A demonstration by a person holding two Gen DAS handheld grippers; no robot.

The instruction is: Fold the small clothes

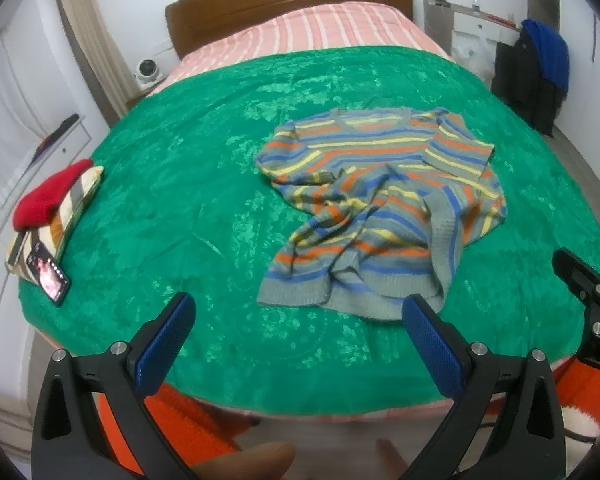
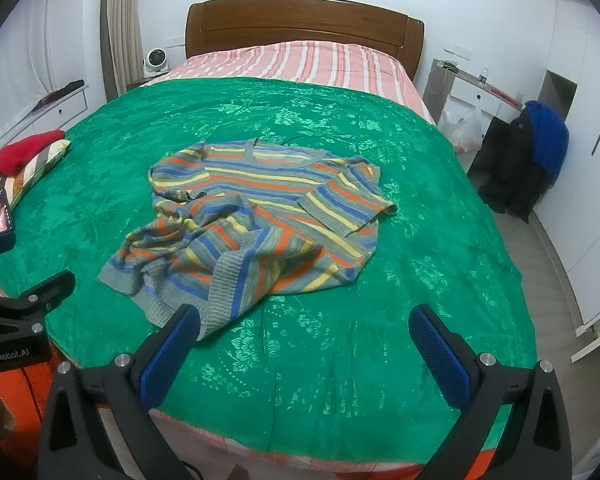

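Note:
A small striped knit sweater (image 1: 380, 200) in grey, blue, orange and yellow lies rumpled on the green bedspread (image 1: 179, 200), neck toward the headboard, its lower part bunched and twisted. It also shows in the right wrist view (image 2: 259, 216). My left gripper (image 1: 297, 312) is open and empty, held above the near edge of the bed, just short of the sweater's hem. My right gripper (image 2: 304, 324) is open and empty, to the right of the hem. Each gripper's body shows at the edge of the other's view.
A red garment (image 1: 51, 196) lies on a striped cushion (image 1: 71, 216) at the bed's left edge, with a phone (image 1: 47, 276) beside it. A wooden headboard (image 2: 300, 20) is at the far end. Dark and blue clothes (image 2: 536, 148) hang on the right. A fan (image 2: 154, 60) stands at the far left.

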